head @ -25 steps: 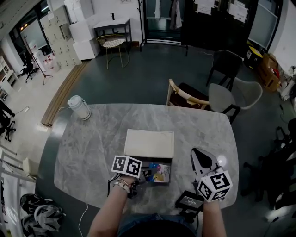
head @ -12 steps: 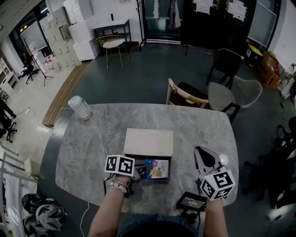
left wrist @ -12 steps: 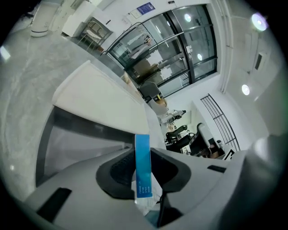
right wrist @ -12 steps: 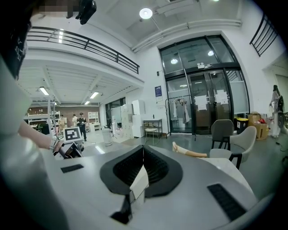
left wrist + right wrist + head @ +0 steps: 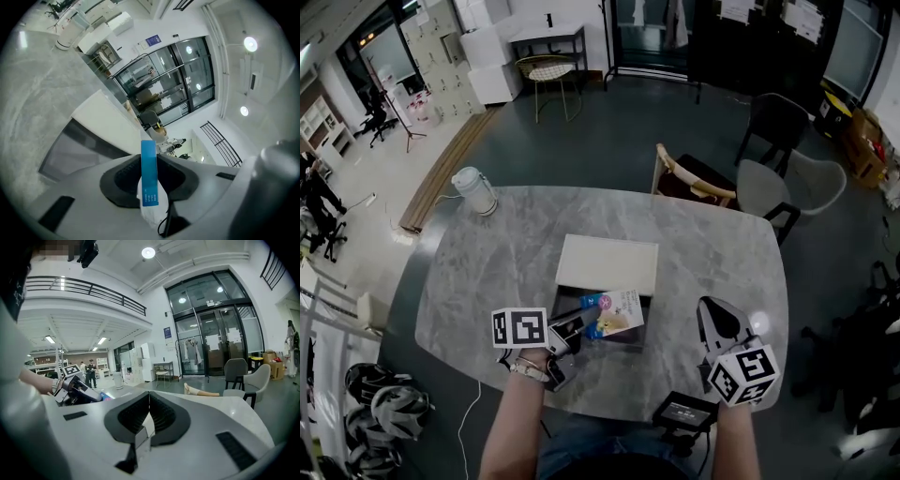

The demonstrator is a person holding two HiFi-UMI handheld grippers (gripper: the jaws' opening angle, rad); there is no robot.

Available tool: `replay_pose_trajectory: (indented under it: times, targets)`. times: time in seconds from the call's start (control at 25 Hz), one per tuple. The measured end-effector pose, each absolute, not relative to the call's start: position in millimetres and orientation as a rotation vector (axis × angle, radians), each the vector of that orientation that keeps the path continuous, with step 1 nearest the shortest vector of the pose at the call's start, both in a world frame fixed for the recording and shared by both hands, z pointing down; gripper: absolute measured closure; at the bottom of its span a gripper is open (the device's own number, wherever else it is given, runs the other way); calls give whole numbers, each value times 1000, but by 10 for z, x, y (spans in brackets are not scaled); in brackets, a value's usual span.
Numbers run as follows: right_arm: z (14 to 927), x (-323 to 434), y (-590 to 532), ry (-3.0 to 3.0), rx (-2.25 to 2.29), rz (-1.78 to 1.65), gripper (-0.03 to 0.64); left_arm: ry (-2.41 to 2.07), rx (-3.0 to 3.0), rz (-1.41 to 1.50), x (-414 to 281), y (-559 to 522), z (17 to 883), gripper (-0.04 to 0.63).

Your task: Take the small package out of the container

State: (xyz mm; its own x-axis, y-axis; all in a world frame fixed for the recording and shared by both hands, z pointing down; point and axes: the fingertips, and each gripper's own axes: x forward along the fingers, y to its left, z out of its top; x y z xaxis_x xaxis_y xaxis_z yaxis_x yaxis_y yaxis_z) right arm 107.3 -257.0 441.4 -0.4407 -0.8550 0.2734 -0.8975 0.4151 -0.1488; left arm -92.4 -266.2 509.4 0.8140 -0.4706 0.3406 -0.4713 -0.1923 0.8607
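1. Up from the floor of the container [image 5: 635,340] comes the small package [image 5: 621,311], which lay inside it a second ago. The left gripper [image 5: 579,323] has risen with it, and its jaws have just been closing on the package's edge. The right gripper [image 5: 711,311] has hardly shifted.
2. The head view gives the count on the marble table [image 5: 487,272]:
   - one dark open container near the person's edge
   - one cream lid [image 5: 607,264] lying flat just beyond it
   - one package, held tilted over the container's opening
   - one white jug [image 5: 475,190] at the far left corner
   - one black device [image 5: 682,411] at the near edge beside the right gripper
   - two grippers, each with one marker cube
3. The left gripper view shows what the head view cannot. The package is seen edge-on as a blue strip standing between the two dark pads. The pads press it from both sides, so the jaws are parted only by its thickness. The container and lid lie lower left, beyond the jaws.
4. The right gripper view shows its own jaws brought together with nothing between them. At this view's left edge are the left gripper and the person's wrist [image 5: 44,380]. Far back in the hall stand two people [image 5: 91,372].
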Motion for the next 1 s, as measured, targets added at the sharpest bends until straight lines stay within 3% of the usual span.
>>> replay_pose_trajectory:
  times: [0.44, 1.0]
  targets:
    - [4284, 919, -2499, -2494, 1671, 374, 591, -716, 1970, -138, -1142, -2762, 4658, 499]
    - [3899, 458, -2548, -2492, 1735, 219, 591, -1134, 2176, -337, -2503, -3043, 4063, 499]
